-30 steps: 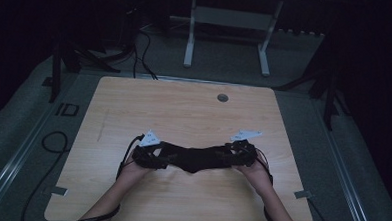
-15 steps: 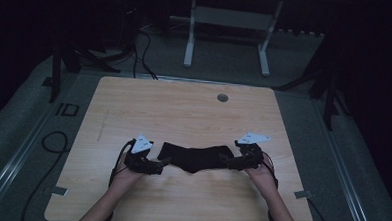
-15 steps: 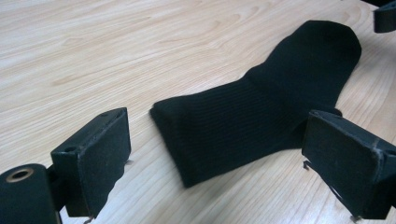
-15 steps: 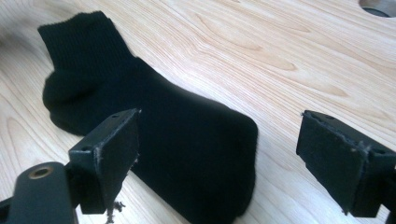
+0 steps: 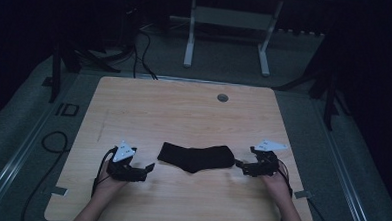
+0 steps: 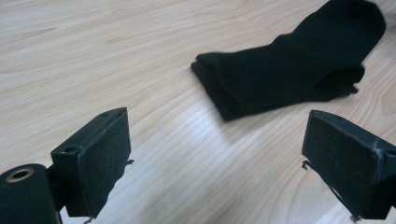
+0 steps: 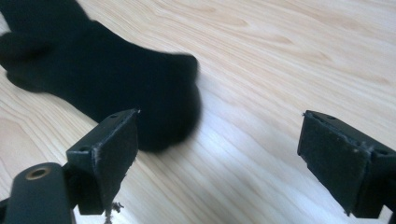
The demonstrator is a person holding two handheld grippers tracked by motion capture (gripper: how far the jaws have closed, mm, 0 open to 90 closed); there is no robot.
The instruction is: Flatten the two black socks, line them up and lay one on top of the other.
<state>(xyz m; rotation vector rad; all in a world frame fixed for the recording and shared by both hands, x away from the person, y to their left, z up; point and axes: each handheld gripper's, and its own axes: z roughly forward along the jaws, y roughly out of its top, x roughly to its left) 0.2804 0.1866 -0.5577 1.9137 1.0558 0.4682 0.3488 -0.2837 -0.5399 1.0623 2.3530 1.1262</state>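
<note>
High view: black sock [image 5: 196,157] lies flat mid-counter [image 5: 184,110], long axis left-right, between left gripper [image 5: 149,167] and right gripper [image 5: 240,165]; right one nearer, just off the sock's end. Left gripper view: fingers [image 6: 98,158] apart, empty; sock [image 6: 289,70] ahead and right, folded end nearest, running away diagonally. Right gripper view: fingers [image 7: 109,154] apart, empty; sock's rounded end [image 7: 140,93] just beyond the left finger
</note>
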